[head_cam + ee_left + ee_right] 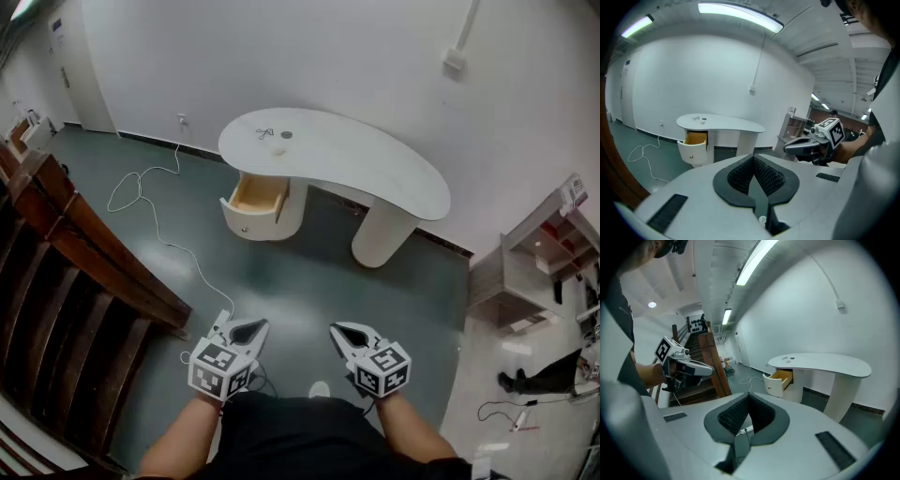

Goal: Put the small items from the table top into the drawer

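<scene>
A white kidney-shaped table stands far ahead by the wall. Near its left end lie a small metal item, a dark round item and a tiny pale item. Under that end the drawer stands pulled out, its wooden inside showing and looking bare. Table and drawer also appear small in the left gripper view, and table and drawer in the right gripper view. My left gripper and right gripper hover side by side over the floor, far from the table, both shut and holding nothing.
A white cable snakes over the green floor from the wall towards my feet. A dark wooden stair rail runs along the left. A low shelf unit stands at the right, with a person's shoes beyond.
</scene>
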`<control>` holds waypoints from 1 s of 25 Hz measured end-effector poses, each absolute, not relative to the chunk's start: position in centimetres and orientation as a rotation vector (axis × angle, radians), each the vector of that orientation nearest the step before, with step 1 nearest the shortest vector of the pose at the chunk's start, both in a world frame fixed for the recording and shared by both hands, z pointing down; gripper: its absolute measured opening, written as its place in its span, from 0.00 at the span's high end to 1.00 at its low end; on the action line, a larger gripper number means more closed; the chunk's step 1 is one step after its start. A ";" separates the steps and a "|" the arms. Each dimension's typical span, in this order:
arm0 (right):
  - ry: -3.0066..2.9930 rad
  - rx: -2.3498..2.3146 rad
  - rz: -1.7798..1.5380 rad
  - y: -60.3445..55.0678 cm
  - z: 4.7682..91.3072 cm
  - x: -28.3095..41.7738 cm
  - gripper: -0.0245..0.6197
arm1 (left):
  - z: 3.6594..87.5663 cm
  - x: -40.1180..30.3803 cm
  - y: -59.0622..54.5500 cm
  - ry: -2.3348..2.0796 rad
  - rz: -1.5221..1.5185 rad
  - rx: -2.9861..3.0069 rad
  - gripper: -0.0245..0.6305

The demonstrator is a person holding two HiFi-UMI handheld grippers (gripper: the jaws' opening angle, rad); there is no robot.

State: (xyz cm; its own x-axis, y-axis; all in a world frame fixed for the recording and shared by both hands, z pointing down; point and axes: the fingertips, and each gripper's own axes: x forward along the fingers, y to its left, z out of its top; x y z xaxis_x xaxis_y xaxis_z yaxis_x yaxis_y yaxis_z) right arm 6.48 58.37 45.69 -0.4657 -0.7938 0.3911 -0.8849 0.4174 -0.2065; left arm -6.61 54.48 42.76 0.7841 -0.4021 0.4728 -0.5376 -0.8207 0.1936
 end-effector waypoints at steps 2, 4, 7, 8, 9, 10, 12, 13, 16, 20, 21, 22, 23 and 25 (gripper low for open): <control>-2.443 1.472 0.561 58.2 45.6 6.7 0.96 | 42.7 -6.4 54.4 -0.729 0.595 2.657 0.94; -2.445 1.471 0.556 58.1 45.5 6.9 0.96 | 42.7 -6.2 54.3 -0.736 0.594 2.656 0.94; -2.455 1.460 0.551 57.8 45.4 7.2 0.96 | 42.9 -5.9 54.2 -0.750 0.603 2.654 0.94; -2.460 1.453 0.551 57.7 45.3 7.3 0.96 | 42.9 -5.7 54.1 -0.753 0.605 2.652 0.94; -2.466 1.445 0.553 57.7 45.3 7.5 0.96 | 42.9 -5.4 54.1 -0.756 0.604 2.649 0.94; -2.476 1.435 0.558 57.6 45.3 7.6 0.96 | 43.0 -5.2 54.2 -0.757 0.602 2.644 0.94; -2.507 1.411 0.576 57.7 45.2 7.9 0.96 | 42.9 -4.6 54.4 -0.760 0.592 2.628 0.94; -2.523 1.399 0.582 57.8 45.2 8.0 0.96 | 42.9 -4.3 54.4 -0.764 0.588 2.621 0.94; -2.560 1.375 0.575 57.9 45.0 8.5 0.96 | 43.1 -3.5 54.8 -0.786 0.584 2.602 0.94; -2.578 1.338 0.557 58.5 45.1 9.6 0.96 | 43.9 -2.2 55.8 -0.809 0.581 2.550 0.94; -2.584 1.325 0.559 58.7 45.2 9.9 0.96 | 44.2 -1.8 56.2 -0.818 0.583 2.537 0.94; -2.589 1.312 0.561 59.0 45.3 10.2 0.96 | 44.5 -1.3 56.5 -0.828 0.587 2.527 0.94; -2.594 1.301 0.563 59.3 45.5 10.6 0.96 | 44.8 -0.8 56.8 -0.836 0.592 2.519 0.94; -2.600 1.283 0.570 59.8 46.0 11.4 0.96 | 45.3 0.6 57.6 -0.847 0.598 2.513 0.94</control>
State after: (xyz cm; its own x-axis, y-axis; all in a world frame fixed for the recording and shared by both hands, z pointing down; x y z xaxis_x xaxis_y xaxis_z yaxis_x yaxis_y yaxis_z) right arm 11.45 59.79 46.05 -0.6092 -0.7214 0.3293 -0.7930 0.5527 -0.2562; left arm 0.57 57.56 45.29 0.7217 -0.4605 0.5169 -0.6411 -0.7263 0.2481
